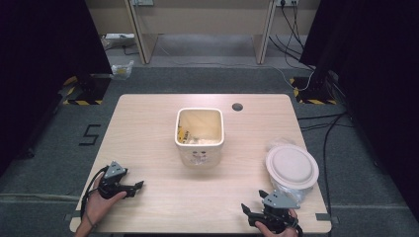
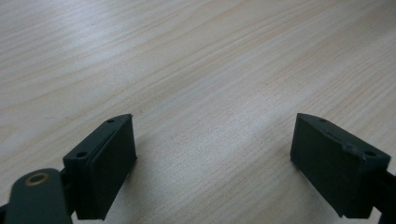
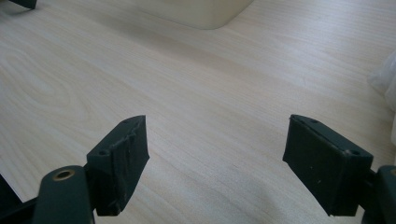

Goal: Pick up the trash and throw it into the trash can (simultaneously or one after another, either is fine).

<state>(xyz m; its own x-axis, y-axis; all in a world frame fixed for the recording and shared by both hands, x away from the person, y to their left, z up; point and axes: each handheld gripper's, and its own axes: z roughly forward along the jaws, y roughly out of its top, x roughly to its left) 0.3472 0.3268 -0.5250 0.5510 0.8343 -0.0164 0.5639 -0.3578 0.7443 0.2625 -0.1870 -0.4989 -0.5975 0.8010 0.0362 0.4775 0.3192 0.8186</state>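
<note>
A pale wooden table [image 1: 148, 123] carries a cream, square-mouthed bin [image 1: 199, 136] near its middle, a little toward the far edge; something yellow and some pale scraps lie inside, too small to identify, and a faint print on its near wall cannot be read. By the right edge sits a stack of round white plates [image 1: 291, 167] wrapped in clear plastic, the wrap blurring the outline of the stack. A small dark round hole [image 1: 237, 106] marks the tabletop near the far edge. Near the front left corner the left gripper [image 1: 137, 186] rests low over the wood, held by a hand [image 1: 101, 202] whose forearm is cut off by the bottom of the high view; its jaws stand wide apart with nothing but bare wood grain between them in the left gripper view [image 2: 212, 140]. Near the front right corner the right gripper [image 1: 247, 209] is likewise spread wide and empty [image 3: 217, 144], the hand behind it mostly cut off. In the right gripper view the bin's lower corner [image 3: 205, 14] shows at the top, cropped, and a blurred white edge of the plastic wrap [image 3: 387, 84] intrudes at the right.
</note>
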